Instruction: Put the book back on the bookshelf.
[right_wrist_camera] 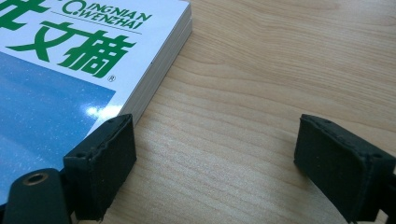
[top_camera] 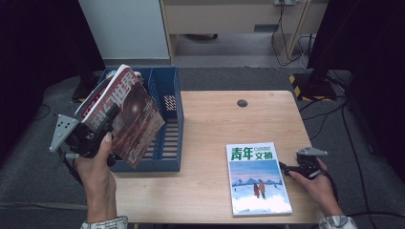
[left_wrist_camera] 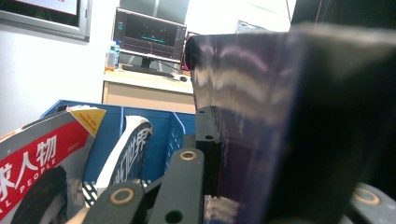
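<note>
A glossy, dark red-and-brown magazine [top_camera: 129, 114], judged thin, floppy and slippery, is held pinched near its spine by the left tool [top_camera: 98, 136] above the blue slotted plastic file rack [top_camera: 169, 124], while the right tool [right_wrist_camera: 215, 163] is kept spread over the wooden surface [top_camera: 215, 119].
</note>
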Demonstrator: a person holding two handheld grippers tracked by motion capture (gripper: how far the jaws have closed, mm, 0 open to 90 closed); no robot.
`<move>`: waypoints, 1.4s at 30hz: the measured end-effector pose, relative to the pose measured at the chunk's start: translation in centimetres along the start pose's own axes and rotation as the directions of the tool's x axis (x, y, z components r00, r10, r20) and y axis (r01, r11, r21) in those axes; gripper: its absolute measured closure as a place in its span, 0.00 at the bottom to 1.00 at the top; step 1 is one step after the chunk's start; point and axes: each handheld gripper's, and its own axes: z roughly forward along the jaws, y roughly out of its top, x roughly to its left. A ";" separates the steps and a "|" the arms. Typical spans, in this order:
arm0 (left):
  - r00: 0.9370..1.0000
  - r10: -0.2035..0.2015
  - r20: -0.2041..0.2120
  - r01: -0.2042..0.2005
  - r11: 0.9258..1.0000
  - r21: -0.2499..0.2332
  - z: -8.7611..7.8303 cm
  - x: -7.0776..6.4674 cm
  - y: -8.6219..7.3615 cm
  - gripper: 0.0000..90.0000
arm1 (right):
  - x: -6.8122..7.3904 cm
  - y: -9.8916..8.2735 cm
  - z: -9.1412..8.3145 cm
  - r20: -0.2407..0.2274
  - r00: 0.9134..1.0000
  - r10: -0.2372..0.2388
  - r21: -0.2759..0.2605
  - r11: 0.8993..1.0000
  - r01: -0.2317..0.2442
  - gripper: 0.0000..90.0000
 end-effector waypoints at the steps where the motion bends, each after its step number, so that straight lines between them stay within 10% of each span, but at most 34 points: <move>1: 1.000 0.000 0.000 0.000 1.000 0.001 0.0 0.1 0.0 0.93 | 0.0 0.0 0.0 0.000 1.000 -0.001 0.000 1.000 0.001 0.14; 19: 0.998 -0.049 -0.027 0.048 0.999 -0.023 -1.3 2.6 0.2 0.93 | 0.0 0.0 0.0 0.001 1.000 0.000 0.000 1.000 0.000 0.14; 42: 0.991 -0.002 -0.135 -0.004 0.999 -0.046 -1.0 2.2 -0.2 0.93 | 0.1 0.0 0.0 0.006 1.000 0.006 0.000 1.000 -0.006 0.14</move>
